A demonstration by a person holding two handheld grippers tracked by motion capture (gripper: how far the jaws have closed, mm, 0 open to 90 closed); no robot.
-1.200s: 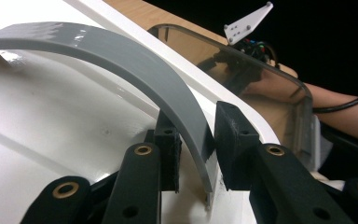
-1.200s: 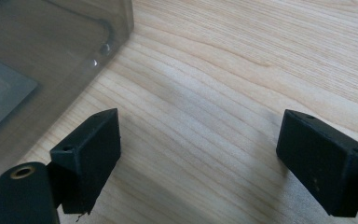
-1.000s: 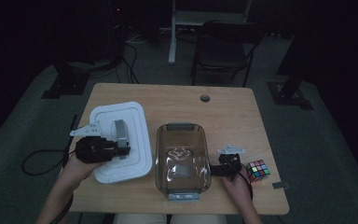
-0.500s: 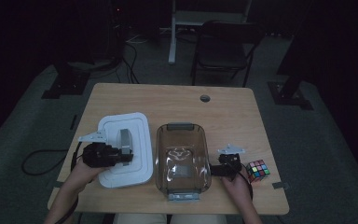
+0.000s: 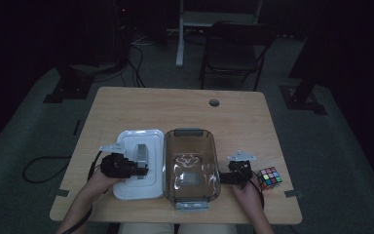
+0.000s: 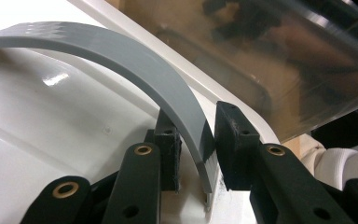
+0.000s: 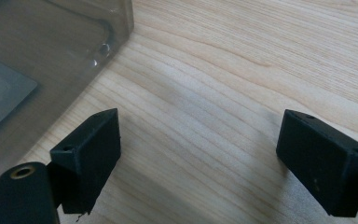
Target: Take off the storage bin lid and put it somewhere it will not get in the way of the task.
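Observation:
A white lid (image 5: pixel 132 185) with a grey arched handle (image 5: pixel 141 155) lies flat on the table, just left of a clear plastic container (image 5: pixel 191 165). My left gripper (image 5: pixel 135 168) is shut on the near end of that handle. In the left gripper view the grey handle (image 6: pixel 121 60) arcs down between the two black pads (image 6: pixel 233 144), with the lid (image 6: pixel 51 121) below and the container's wall (image 6: pixel 261 56) close behind. My right gripper (image 5: pixel 226 176) stands open beside the container's right wall. Its jaws are wide apart over bare wood (image 7: pixel 200 149), with the container's corner (image 7: pixel 51 46) to the left.
A colourful puzzle cube (image 5: pixel 270 178) sits on the table just right of my right hand. The wooden table (image 5: pixel 175 109) has a cable hole (image 5: pixel 214 102) at the back. A chair (image 5: pixel 233 48) and cables lie on the floor beyond it.
My left gripper has carried the white lid nearer to the person and rightward, up against the container's left side. The right gripper has stayed put.

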